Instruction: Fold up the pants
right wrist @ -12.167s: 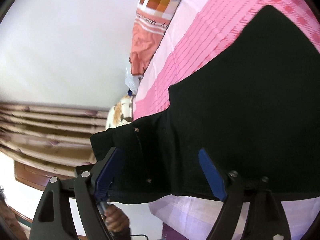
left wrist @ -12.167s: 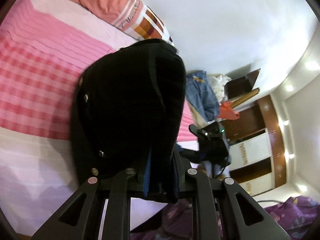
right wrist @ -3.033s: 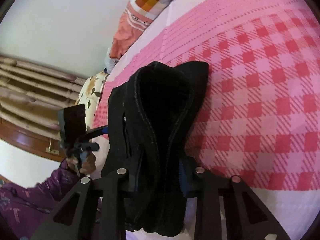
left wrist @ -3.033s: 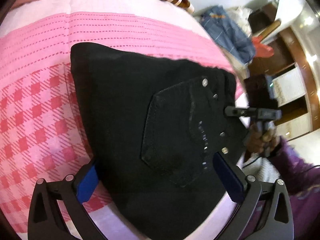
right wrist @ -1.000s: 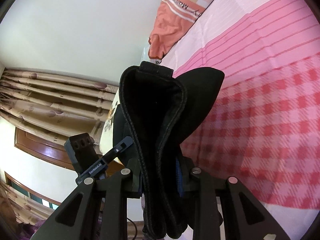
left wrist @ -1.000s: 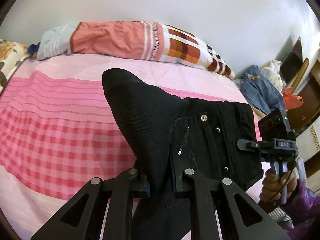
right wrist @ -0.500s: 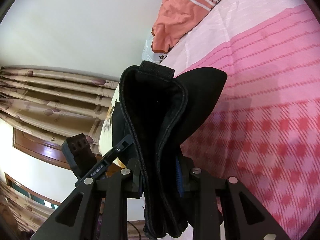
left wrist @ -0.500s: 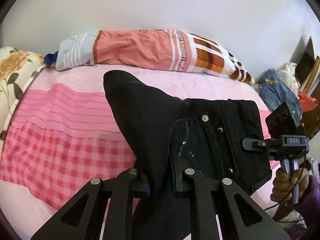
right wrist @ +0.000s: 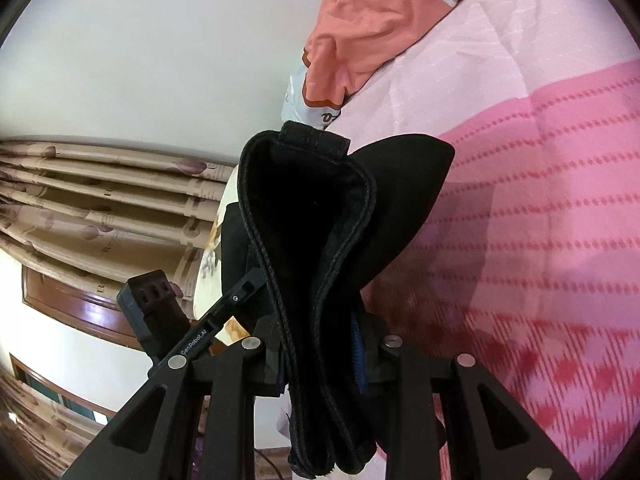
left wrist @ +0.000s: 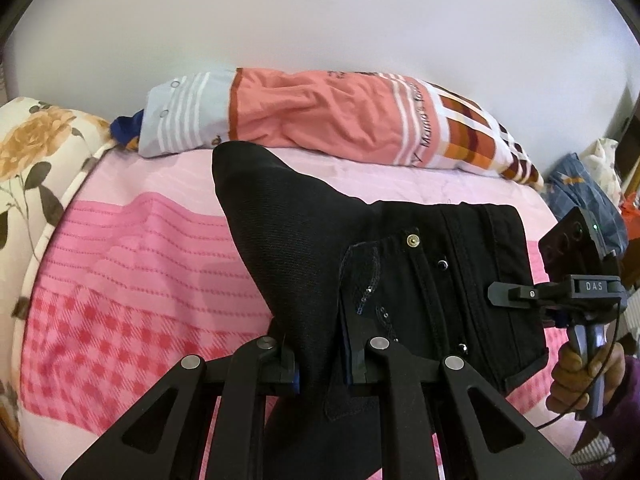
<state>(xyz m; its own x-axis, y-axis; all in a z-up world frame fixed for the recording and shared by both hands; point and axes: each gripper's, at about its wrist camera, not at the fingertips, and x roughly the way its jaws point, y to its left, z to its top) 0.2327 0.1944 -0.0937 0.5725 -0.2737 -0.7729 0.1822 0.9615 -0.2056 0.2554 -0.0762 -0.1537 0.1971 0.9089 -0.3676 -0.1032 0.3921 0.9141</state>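
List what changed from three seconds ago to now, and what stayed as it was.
The left gripper, open over the flat black pants three seconds ago, has shut on them, and both grippers have lifted the folded pants off the pink bedspread, the views tilting up toward the wall. The right gripper stays clamped on the pants' thick edge. The orange pillow has not moved.

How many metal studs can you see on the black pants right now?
3 on the pants, all seen from the left claw: a brass one at the pocket corner, a dark one just beside it, another dark one lower down. Folds may hide more.
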